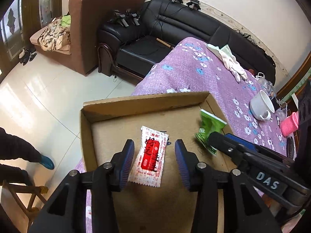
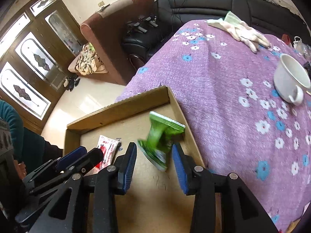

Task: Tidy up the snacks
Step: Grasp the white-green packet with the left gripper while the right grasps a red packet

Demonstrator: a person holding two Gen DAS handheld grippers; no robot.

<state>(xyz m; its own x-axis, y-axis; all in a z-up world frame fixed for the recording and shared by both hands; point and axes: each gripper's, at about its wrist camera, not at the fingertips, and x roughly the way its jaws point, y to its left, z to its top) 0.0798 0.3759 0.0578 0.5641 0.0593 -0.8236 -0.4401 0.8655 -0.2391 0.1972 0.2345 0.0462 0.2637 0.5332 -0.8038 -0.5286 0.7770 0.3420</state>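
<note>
A shallow cardboard box (image 1: 136, 104) (image 2: 116, 112) sits on the near left corner of the purple flowered table. A red-and-white snack packet (image 1: 149, 155) (image 2: 107, 147) lies flat on its floor. My left gripper (image 1: 154, 161) (image 2: 87, 153) is open just above it, the packet lying in the gap between the pads. A green snack packet (image 1: 210, 126) (image 2: 161, 136), blurred and tilted, is by the box's right wall. It lies between the spread pads of my open right gripper (image 2: 155, 165) (image 1: 223, 137), and neither pad presses on it.
On the purple tablecloth (image 2: 223, 81) to the right stand a white cup (image 2: 291, 77) (image 1: 261, 104), white gloves (image 1: 231, 62) and a pink item (image 1: 289, 124). A black sofa (image 1: 175, 23) and a brown sofa (image 1: 87, 29) lie beyond. A wooden stool (image 1: 29, 198) and a person's foot (image 1: 46, 161) are at lower left.
</note>
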